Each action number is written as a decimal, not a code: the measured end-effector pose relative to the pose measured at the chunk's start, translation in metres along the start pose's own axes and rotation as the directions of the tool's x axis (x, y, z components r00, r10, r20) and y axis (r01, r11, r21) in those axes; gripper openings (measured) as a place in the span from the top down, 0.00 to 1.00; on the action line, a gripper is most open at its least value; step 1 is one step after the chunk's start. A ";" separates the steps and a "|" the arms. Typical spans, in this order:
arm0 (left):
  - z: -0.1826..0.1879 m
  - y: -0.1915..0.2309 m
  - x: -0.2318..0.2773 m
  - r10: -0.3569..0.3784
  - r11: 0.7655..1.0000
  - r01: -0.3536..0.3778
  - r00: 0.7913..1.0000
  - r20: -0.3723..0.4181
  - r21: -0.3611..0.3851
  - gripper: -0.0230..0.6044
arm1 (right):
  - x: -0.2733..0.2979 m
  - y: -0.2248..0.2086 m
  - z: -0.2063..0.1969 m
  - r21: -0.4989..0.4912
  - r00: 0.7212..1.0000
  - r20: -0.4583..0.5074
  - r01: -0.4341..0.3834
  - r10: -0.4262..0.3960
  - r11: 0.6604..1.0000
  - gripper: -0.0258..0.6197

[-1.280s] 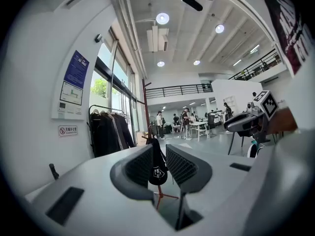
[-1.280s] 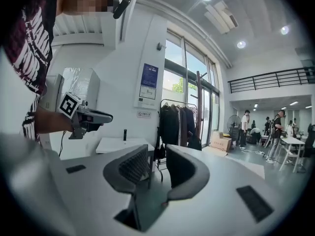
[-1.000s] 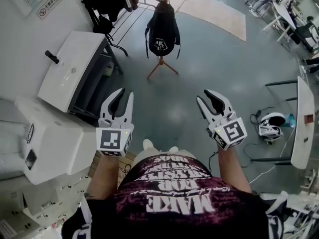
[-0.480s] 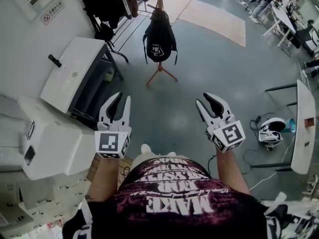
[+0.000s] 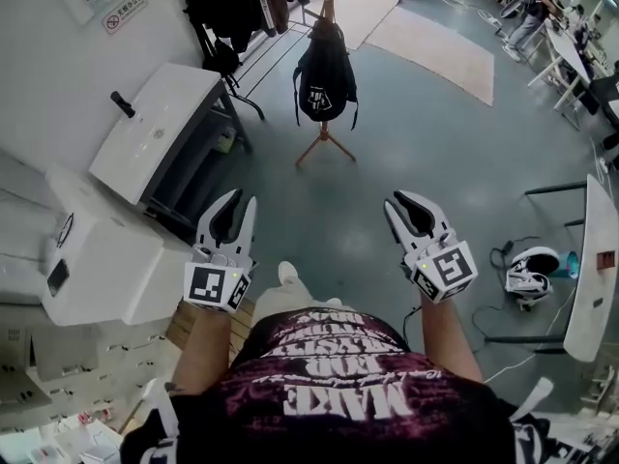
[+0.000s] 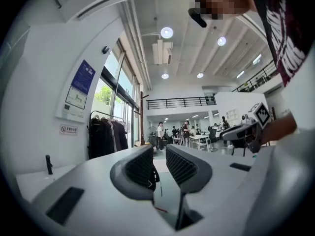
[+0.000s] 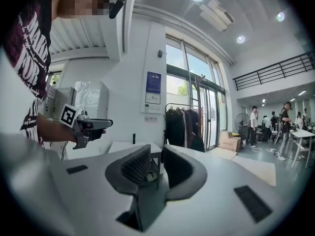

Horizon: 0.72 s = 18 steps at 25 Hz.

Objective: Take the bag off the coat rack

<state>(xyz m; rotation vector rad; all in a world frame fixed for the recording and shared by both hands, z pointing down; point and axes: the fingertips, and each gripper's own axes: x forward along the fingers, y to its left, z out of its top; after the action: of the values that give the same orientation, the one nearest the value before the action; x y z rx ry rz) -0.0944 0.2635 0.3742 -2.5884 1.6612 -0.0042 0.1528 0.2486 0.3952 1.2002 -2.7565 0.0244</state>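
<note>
Both forearms are reaching forward at waist height, with the left gripper and right gripper pointing ahead toward the rack. The bag is hanging upright on the rack, long axis vertical, bottom toward the floor. It is sitting well ahead of both grippers; left jaws are standing slightly apart and empty, right jaws are closing with nothing between.

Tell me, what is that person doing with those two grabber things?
A person holds a gripper in each hand and faces a coat rack where a black bag hangs. Neither gripper has reached it yet. The jaws of the left gripper stand apart and empty; those of the right gripper are closing on nothing.
</note>
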 end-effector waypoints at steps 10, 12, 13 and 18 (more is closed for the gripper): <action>-0.005 0.029 0.037 -0.040 0.998 0.041 0.999 -0.028 0.047 0.85 | 0.053 -0.009 -0.002 -0.011 1.000 -0.006 0.002 -0.002 1.000 0.82; -0.006 0.038 0.049 -0.060 0.998 0.060 0.998 -0.029 0.022 0.85 | 0.064 -0.013 -0.001 -0.015 1.000 -0.010 0.008 -0.008 1.000 0.82; -0.006 0.043 0.055 -0.070 0.997 0.071 0.997 -0.029 0.007 0.85 | 0.070 -0.016 0.001 -0.018 1.000 -0.010 0.012 -0.012 1.000 0.82; -0.007 0.064 0.091 -0.112 0.994 0.112 0.993 -0.034 0.006 0.85 | 0.100 -0.036 0.008 -0.026 0.999 -0.012 0.050 -0.050 0.998 0.82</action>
<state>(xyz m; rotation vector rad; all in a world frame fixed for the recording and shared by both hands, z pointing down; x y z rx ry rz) -0.1148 0.1541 0.3742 -2.6864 1.5203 -0.0604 0.1114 0.1507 0.3984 1.2572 -2.7066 -0.0085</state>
